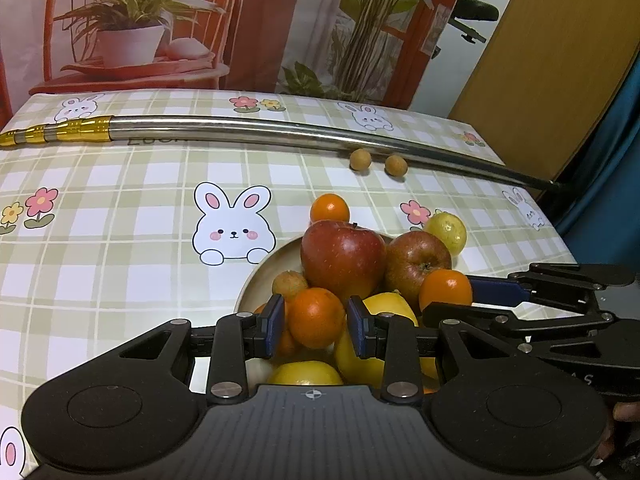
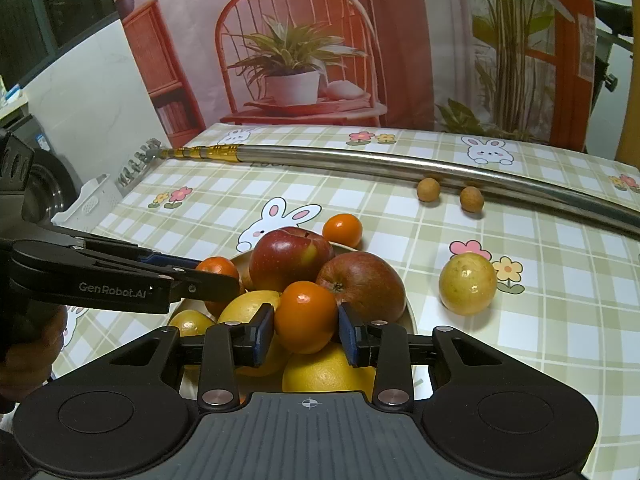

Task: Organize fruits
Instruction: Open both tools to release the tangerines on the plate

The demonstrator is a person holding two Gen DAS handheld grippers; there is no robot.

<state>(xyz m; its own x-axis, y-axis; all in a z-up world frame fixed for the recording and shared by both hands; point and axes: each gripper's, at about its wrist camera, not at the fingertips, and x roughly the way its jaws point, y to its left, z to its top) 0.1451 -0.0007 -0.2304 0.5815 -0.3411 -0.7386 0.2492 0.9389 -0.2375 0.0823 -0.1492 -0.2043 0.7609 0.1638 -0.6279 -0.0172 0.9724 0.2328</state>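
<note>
A beige bowl holds two red apples, yellow lemons and several small oranges. My left gripper is shut on an orange above the bowl. My right gripper is shut on another orange over the pile, and it shows in the left wrist view. Loose on the cloth lie a small orange, a yellow-green fruit and two small brown round fruits.
A long steel pole with a gold end lies across the far side of the table. The checked rabbit-print tablecloth covers the table. A printed backdrop stands behind the far edge.
</note>
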